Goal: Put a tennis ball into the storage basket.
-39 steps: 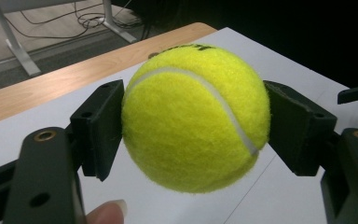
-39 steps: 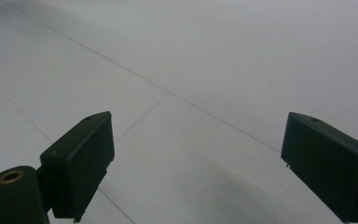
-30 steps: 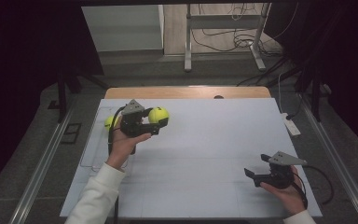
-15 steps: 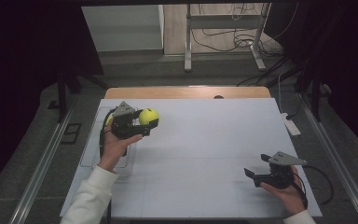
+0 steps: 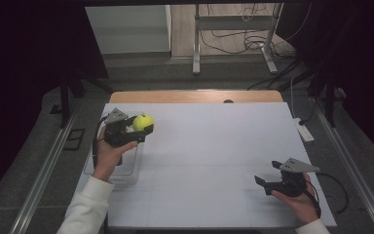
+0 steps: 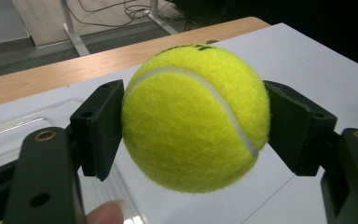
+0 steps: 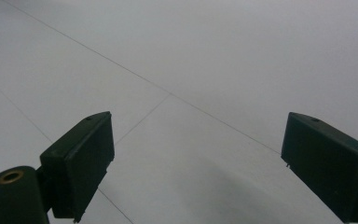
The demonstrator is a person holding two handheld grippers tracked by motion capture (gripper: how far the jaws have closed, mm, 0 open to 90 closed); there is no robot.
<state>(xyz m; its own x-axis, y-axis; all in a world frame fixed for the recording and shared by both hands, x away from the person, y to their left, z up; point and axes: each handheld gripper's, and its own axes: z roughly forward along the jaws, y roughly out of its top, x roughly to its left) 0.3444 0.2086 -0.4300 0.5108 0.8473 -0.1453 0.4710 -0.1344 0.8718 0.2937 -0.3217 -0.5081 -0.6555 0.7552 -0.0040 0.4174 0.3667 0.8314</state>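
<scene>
A yellow tennis ball (image 5: 143, 123) (image 6: 193, 116) hangs above the left part of the white table, clear of the surface. My left gripper (image 5: 141, 126) (image 6: 193, 126) is shut on it, with one black pad pressed against each side of the ball. The person's left hand holds that gripper over the edge of a clear plastic tray (image 5: 126, 168). Near the table's front right, my right gripper (image 5: 268, 173) (image 7: 196, 158) stands open, with nothing but white table between its fingers.
The white sheet (image 5: 209, 146) covers the table, and a wooden strip (image 5: 195, 96) shows along its far edge. The clear tray's rim (image 6: 32, 119) lies behind the ball. A white power strip (image 5: 304, 131) sits at the right edge. Cables trail from both grippers.
My left gripper has carried the tennis ball leftward, toward the clear tray. The right gripper has stayed where it was, still open.
</scene>
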